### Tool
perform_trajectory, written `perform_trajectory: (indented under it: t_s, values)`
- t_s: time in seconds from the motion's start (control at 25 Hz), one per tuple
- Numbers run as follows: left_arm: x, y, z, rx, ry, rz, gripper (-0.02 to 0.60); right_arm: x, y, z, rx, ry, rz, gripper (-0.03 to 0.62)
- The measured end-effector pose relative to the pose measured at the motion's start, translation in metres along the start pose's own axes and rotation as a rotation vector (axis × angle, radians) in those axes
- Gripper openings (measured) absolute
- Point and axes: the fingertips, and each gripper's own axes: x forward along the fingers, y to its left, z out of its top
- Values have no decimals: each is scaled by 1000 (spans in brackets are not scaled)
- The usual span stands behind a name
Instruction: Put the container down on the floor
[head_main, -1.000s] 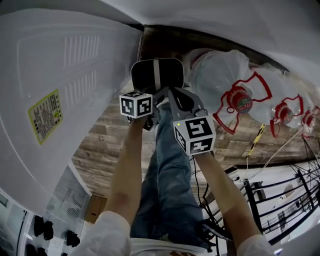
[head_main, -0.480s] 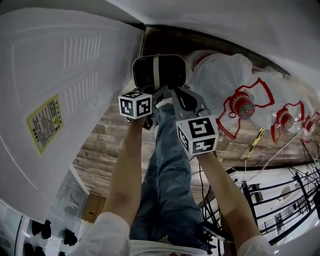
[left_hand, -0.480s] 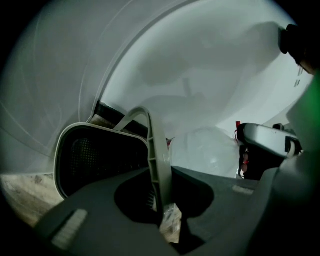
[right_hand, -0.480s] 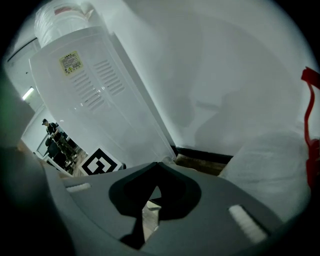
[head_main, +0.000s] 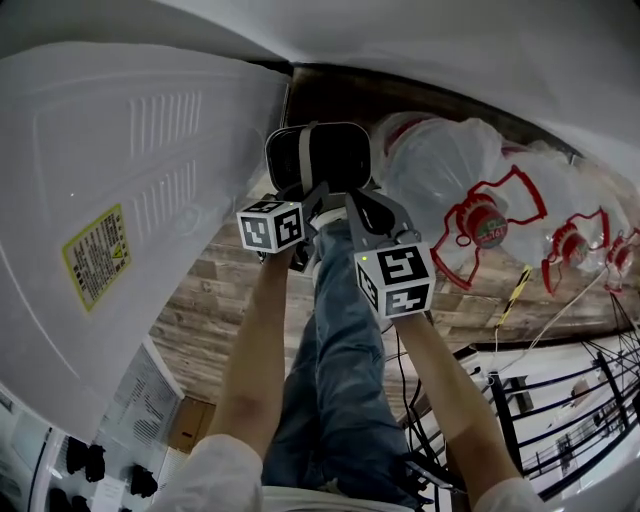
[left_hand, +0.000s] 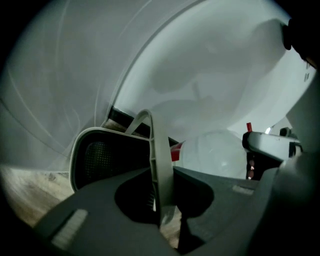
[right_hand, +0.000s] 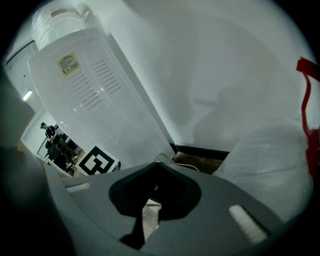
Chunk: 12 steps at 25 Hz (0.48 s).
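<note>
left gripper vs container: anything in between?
Nothing. In the left gripper view the left gripper has its jaws closed directly on the pale plastic handle of the black, white-rimmed container.

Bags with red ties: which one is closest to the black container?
The leftmost bag, lying right beside the black container. The other bags lie farther off to the right.

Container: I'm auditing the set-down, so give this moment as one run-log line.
container over floor, contact unclear | left gripper shut on handle | right gripper jaws together, hold unclear
</note>
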Motion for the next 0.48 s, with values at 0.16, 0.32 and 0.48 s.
perform_trajectory:
  t_s: [0.16,0.32,0.48]
  values:
    - [-9,21,-3,-23,-16,125,48,-6,-8,1,-5,-13,-33,23]
    - [-19,46,-22,8,89,292,48,-5,-4,-1,-10,-16,-22,23]
    - [-22,60,-33,104,167,423,43,-8,-6,-1,8,-24,-16,24]
